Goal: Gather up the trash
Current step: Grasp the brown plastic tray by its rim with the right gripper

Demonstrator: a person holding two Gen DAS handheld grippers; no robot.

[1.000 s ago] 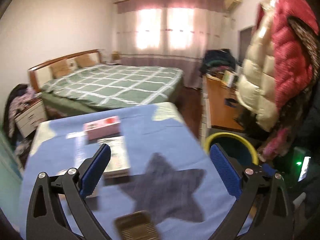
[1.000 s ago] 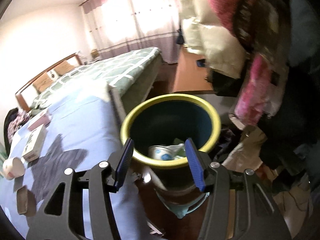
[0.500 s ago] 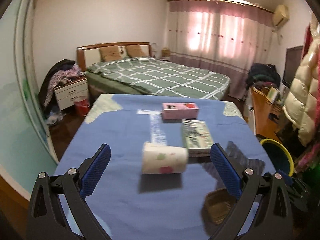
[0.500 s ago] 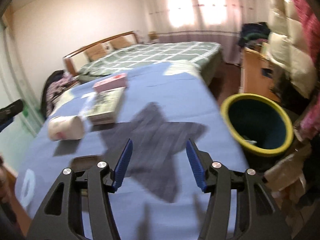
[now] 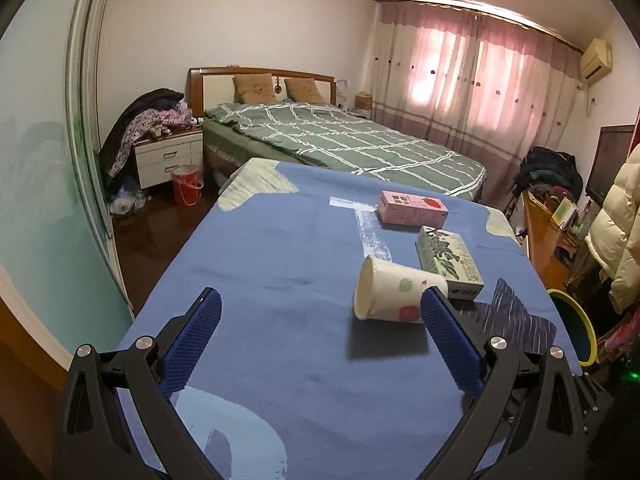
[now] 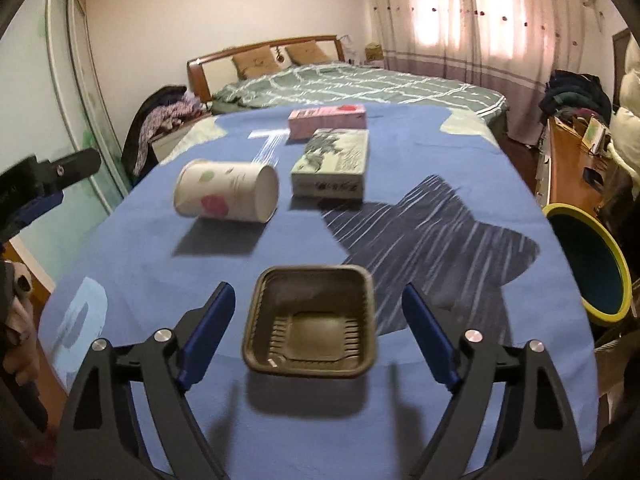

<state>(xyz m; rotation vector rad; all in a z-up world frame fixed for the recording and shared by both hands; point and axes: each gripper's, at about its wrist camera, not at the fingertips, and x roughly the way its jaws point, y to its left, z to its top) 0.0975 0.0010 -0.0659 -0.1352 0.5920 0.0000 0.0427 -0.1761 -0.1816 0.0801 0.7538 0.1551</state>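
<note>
A white paper cup (image 5: 396, 295) with coloured spots lies on its side on the blue table; it also shows in the right wrist view (image 6: 226, 192). My left gripper (image 5: 320, 322) is open and empty, with the cup just ahead of its right finger. A brown plastic tray (image 6: 312, 320) sits on the table between the open fingers of my right gripper (image 6: 316, 316), which holds nothing. A yellow-rimmed blue bin (image 6: 588, 264) stands off the table's right edge and also shows in the left wrist view (image 5: 574, 326).
A green patterned box (image 6: 334, 162) and a pink box (image 6: 328, 119) lie further back on the blue tablecloth (image 6: 440, 360). A bed (image 5: 344, 140) stands behind, a wooden desk (image 6: 568, 168) and hanging coats to the right, a nightstand (image 5: 168, 156) to the left.
Both grippers swung left from the bin to face the table. The right gripper opened wider and came down around the brown tray. The left view now has the cup near its right finger.
</note>
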